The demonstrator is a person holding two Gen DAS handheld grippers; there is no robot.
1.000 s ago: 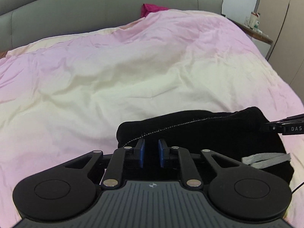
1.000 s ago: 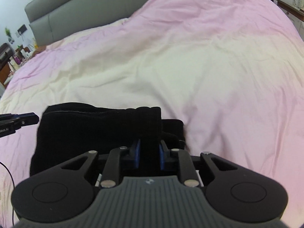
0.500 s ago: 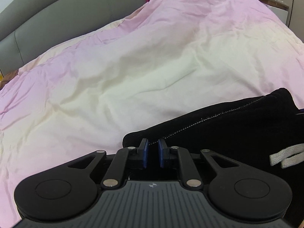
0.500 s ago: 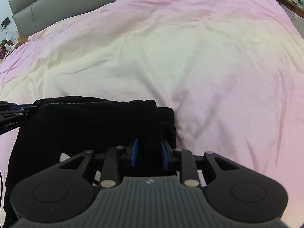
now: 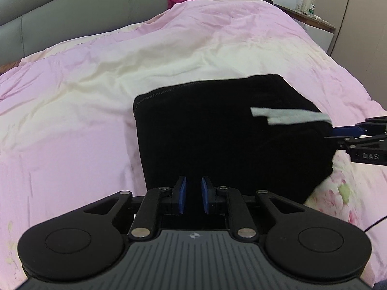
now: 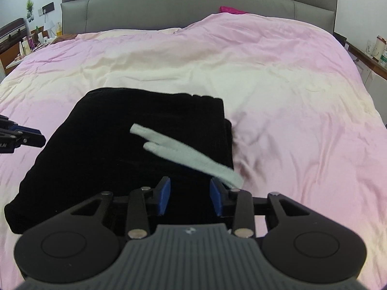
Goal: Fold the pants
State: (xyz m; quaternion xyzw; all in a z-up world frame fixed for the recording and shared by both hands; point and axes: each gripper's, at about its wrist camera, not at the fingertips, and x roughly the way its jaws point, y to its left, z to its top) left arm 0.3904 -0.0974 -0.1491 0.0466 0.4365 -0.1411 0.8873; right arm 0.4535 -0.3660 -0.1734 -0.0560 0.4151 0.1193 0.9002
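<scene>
Black pants (image 6: pixel 135 149) lie folded on the pink duvet (image 6: pixel 278 96), right gripper (image 6: pixel 189 197) spread at their 5 o'clock corner, left gripper (image 5: pixel 193 197) nearly closed, empty; the loose drawstring (image 6: pixel 188 154) could snag and undo the fold.

The black pants (image 6: pixel 145 145), gripped at both ends one second earlier, are now released and lie as a folded block on the duvet (image 6: pixel 278 91). The right gripper (image 6: pixel 189 197) has been opened wide and the left gripper (image 5: pixel 192 194) slightly, both withdrawn. The white drawstring (image 6: pixel 183 153) is now exposed on top.
</scene>
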